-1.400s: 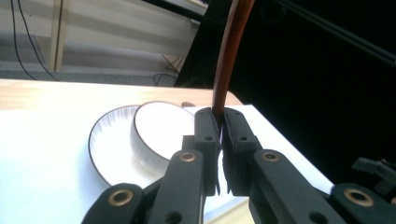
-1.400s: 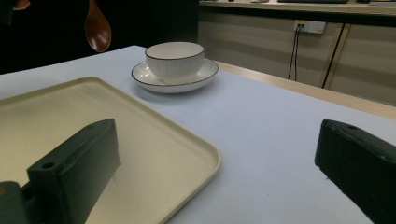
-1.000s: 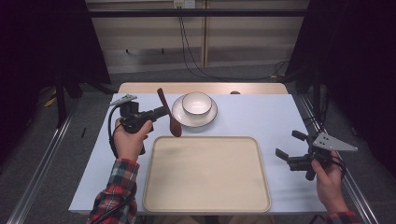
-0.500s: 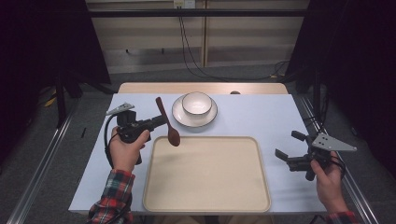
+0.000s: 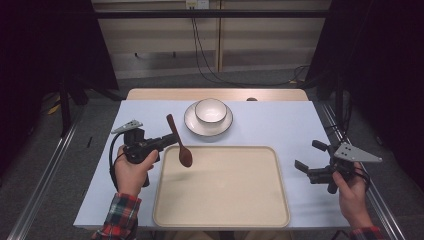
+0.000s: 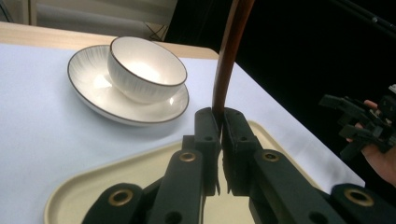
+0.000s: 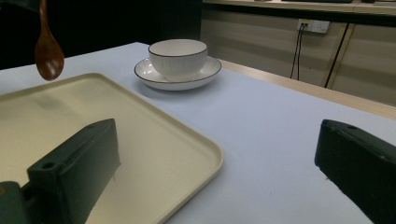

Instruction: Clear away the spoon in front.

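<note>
Left gripper (image 5: 169,140) clenched on wooden spoon (image 5: 179,141) handle, spoon bowl hanging above the near-left corner of the cream tray (image 5: 222,215). Right gripper (image 5: 306,156) released, jaws wide, right of tray over counter (image 5: 280,122). White bowl (image 5: 210,110) sits on saucer (image 5: 192,123) behind tray.

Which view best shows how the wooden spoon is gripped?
The left gripper view: the left gripper is pinching the wooden spoon by its handle. The high view shows the whole spoon tilted; the right gripper view shows its bowl hanging over the tray.
</note>
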Motion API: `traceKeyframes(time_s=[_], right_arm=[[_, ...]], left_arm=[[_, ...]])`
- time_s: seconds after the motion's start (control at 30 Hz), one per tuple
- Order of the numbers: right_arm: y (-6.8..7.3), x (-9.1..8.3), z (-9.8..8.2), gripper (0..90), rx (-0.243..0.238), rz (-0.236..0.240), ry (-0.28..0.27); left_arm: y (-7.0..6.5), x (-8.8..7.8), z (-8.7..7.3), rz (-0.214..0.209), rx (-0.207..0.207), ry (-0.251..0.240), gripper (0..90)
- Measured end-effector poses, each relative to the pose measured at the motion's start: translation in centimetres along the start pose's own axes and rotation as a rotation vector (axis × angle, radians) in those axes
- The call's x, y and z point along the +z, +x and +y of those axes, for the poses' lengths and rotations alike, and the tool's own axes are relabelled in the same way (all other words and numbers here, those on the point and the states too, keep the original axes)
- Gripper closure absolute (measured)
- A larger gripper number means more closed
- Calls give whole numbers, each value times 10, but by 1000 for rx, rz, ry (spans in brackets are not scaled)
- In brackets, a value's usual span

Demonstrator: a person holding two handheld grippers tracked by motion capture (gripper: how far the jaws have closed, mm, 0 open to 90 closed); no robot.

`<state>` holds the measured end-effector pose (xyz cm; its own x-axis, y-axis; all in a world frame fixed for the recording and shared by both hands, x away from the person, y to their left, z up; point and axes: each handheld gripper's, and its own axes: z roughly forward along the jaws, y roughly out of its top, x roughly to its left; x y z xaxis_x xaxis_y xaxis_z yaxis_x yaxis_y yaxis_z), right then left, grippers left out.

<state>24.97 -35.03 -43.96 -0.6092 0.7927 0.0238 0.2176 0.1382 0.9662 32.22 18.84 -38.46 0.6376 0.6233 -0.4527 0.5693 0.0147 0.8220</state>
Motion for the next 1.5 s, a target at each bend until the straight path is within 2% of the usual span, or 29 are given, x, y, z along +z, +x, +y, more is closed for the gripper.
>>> traceKeyframes(time_s=[0.03, 0.07, 0.1, 0.13, 0.27, 0.43, 0.47, 0.5, 0.53, 0.73, 0.77, 0.87, 0.93, 1.07, 1.13, 1.17, 1.27, 1.33, 1.5], right_arm=[[0, 0, 0, 0, -1, 0, 0], [0, 0, 0, 0, -5, 6, 9], [0, 0, 0, 0, -2, 9, 13], [0, 1, 0, 0, -4, 12, 14], [0, 1, 0, 0, -3, 1, 6], [0, 1, 0, 0, -8, 9, 11], [1, 1, 0, 0, -7, -2, 3], [0, 1, 0, 0, -7, 10, 12], [0, 1, 0, 0, -10, 9, 9], [0, 0, 0, 0, -7, 1, 8], [0, 0, 1, 0, -6, 0, 8], [0, 1, 0, 0, -2, -6, 1], [0, 1, 0, 0, -8, 8, 11], [0, 1, 1, 0, -12, -10, 0], [0, 2, 1, 0, -10, -15, 1], [1, 2, 1, 0, -15, -21, 3], [2, 3, 1, 0, -18, -8, 14], [2, 3, 1, 0, -18, 2, 20], [1, 3, 1, 0, -26, -6, 16]], left_arm=[[1, -1, -2, -3, -1, 7, 858], [-1, 0, -4, -2, -19, -4, 858], [0, -2, -5, -9, -9, 13, 858], [0, -3, -6, 2, -6, 13, 858], [-2, -5, -9, -4, -6, 22, 857], [-2, -6, -15, -12, -25, 30, 858], [-2, -6, -16, -20, -27, 34, 858], [-3, -6, -18, -17, -30, 36, 858], [-3, -6, -20, -16, -22, 42, 858], [-6, -6, -33, -43, -47, 63, 857], [-7, -6, -35, -36, -39, 64, 858], [-7, -6, -38, -45, -53, 70, 857], [-7, -6, -41, -44, -63, 78, 858], [-5, -7, -45, -44, -62, 87, 857], [-5, -7, -47, -45, -79, 85, 857], [-3, -6, -48, -41, -70, 96, 857], [-3, -5, -49, -47, -83, 99, 857], [-2, -4, -49, -41, -78, 103, 857], [-1, -2, -50, -47, -91, 111, 857]])
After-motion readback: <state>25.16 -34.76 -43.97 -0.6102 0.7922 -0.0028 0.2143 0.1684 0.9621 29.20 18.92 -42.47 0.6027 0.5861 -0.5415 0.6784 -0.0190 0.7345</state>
